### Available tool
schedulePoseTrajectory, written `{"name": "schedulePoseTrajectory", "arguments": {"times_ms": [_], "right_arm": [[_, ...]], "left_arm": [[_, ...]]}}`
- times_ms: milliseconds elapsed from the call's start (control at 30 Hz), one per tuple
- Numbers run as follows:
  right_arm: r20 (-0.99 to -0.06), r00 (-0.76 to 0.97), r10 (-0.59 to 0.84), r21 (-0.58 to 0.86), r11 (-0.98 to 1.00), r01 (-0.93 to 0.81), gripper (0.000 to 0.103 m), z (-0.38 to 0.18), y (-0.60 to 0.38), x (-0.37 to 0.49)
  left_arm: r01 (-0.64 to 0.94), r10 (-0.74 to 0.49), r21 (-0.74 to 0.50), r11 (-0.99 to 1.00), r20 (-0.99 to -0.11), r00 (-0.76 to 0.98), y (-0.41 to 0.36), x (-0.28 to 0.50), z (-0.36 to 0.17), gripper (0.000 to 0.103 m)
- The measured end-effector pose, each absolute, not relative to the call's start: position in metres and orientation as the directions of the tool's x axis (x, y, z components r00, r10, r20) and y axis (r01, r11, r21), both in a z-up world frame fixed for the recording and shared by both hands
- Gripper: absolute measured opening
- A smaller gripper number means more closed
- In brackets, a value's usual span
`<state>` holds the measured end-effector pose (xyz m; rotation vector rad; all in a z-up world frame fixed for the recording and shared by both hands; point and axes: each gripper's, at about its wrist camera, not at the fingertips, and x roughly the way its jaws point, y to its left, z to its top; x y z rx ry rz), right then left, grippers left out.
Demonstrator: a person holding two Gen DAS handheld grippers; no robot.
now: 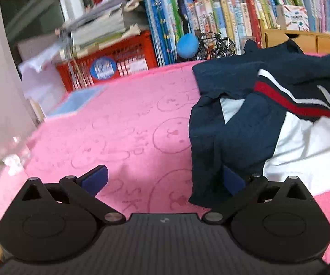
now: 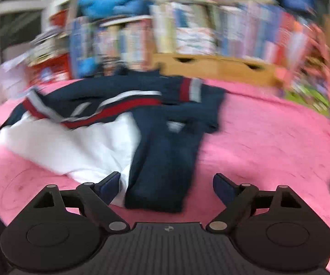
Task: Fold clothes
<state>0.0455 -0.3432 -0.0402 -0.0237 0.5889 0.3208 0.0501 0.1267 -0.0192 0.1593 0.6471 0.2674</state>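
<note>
A navy and white jacket (image 1: 268, 119) with red and white stripes lies partly folded on the pink blanket (image 1: 130, 126). My left gripper (image 1: 165, 181) is open and empty just above the blanket, at the jacket's left edge; a navy sleeve hangs over its right finger. In the right wrist view, which is blurred by motion, the jacket (image 2: 110, 123) lies ahead, with a navy sleeve (image 2: 165, 167) reaching toward the camera. My right gripper (image 2: 166, 183) is open, and the sleeve's end lies between its fingers, not gripped.
Behind the blanket stand rows of books (image 1: 222, 18), a red crate (image 1: 110, 61) with papers, a small model bicycle (image 1: 217, 43), a blue ball (image 1: 187, 44) and wooden drawers (image 2: 210, 66). A glass (image 1: 7, 151) sits at the left edge.
</note>
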Motion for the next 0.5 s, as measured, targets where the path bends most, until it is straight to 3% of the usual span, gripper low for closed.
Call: {"name": "schedulePoseTrajectory", "arguments": {"times_ms": [100, 200, 267, 400, 500], "right_arm": [[-0.528, 0.803, 0.275, 0.072, 0.957, -0.280, 0.087, -0.035, -0.358, 0.038], [-0.514, 0.858, 0.031, -0.194, 0.969, -0.151, 0.086, -0.038, -0.348, 0.032], [-0.516, 0.854, -0.070, -0.261, 0.962, -0.079, 0.083, -0.043, -0.352, 0.032], [-0.495, 0.854, 0.161, -0.010, 0.982, -0.191, 0.081, -0.030, -0.356, 0.017], [-0.503, 0.840, 0.203, -0.024, 0.968, -0.249, 0.080, -0.029, -0.334, 0.016]], "left_arm": [[-0.195, 0.292, 0.225, 0.955, -0.576, 0.764, 0.128, 0.051, -0.019, 0.103], [-0.200, 0.308, 0.246, 0.948, -0.567, 0.764, 0.124, 0.050, -0.019, 0.103], [-0.201, 0.309, 0.246, 0.948, -0.563, 0.767, 0.125, 0.050, -0.020, 0.103], [-0.205, 0.298, 0.224, 0.953, -0.567, 0.768, 0.130, 0.050, -0.021, 0.103], [-0.205, 0.292, 0.214, 0.955, -0.567, 0.770, 0.131, 0.050, -0.021, 0.103]]}}
